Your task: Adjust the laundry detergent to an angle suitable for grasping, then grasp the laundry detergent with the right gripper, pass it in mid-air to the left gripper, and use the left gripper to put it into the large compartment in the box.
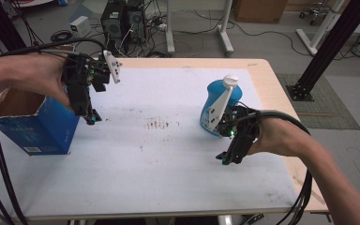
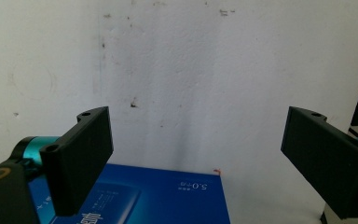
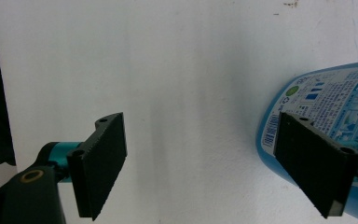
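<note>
Big white table [image 1: 136,173], open blue box [image 1: 37,126] at its left edge, blue bottle [image 1: 215,105] standing upright right of centre. Looks like nothing's been grabbed yet, so pretty much all the work is left. Left gripper [image 1: 93,118] hangs jaws-down just beside the box, spread wide and empty. Right gripper [image 1: 226,158] sits low just in front of the bottle, also spread, pinching nothing.

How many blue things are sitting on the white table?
2. A blue box stands open at the table's left edge by the left hand-held gripper. A blue bottle stands on the right, just behind the right hand-held gripper.
</note>
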`<state>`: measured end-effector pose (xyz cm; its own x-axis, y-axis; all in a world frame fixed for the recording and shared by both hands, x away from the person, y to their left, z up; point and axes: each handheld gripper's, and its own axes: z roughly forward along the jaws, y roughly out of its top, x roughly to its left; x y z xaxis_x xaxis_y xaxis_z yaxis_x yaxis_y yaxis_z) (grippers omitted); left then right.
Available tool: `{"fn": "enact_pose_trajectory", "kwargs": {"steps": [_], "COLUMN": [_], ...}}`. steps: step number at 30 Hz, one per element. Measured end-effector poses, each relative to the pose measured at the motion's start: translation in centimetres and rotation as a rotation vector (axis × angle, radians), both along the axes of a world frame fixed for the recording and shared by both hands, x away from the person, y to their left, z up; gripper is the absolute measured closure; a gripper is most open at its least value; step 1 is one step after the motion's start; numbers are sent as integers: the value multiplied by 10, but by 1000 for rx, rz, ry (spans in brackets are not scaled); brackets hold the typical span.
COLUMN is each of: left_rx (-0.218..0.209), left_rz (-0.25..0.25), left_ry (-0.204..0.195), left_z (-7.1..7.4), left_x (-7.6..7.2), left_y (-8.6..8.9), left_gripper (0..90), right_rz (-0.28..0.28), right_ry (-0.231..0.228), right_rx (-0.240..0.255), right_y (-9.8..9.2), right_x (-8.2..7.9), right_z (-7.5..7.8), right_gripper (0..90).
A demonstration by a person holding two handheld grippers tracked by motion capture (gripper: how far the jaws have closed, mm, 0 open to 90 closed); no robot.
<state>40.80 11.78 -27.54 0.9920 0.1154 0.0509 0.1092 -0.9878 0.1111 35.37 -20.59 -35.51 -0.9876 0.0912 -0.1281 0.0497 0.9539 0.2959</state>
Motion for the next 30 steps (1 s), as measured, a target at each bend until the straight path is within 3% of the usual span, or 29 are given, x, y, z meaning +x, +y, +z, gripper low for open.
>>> {"fn": "enact_pose_trajectory", "kwargs": {"steps": [5, 11, 22, 27, 30], "left_rx": [22, 17, 4, 7, -2], "left_rz": [-5, -17, -5, 3, 1], "left_ry": [8, 0, 11, 10, 10], "left_z": [-1, 1, 1, 1, 2], "left_x": [1, -5, 1, 0, -1], "left_y": [-3, -8, -8, -7, -8], "left_gripper": [90, 90, 90, 90, 90], "right_rz": [5, 12, 4, -47, -109], "right_ry": [2, -3, -24, -29, -43], "right_rx": [-3, 4, 25, 43, 45], "right_y": [0, 0, -5, -19, -34], "right_x": [-1, -3, -10, -14, -13], "right_z": [0, 3, 8, 12, 12], "right_gripper": [163, 163, 163, 163, 163]}}
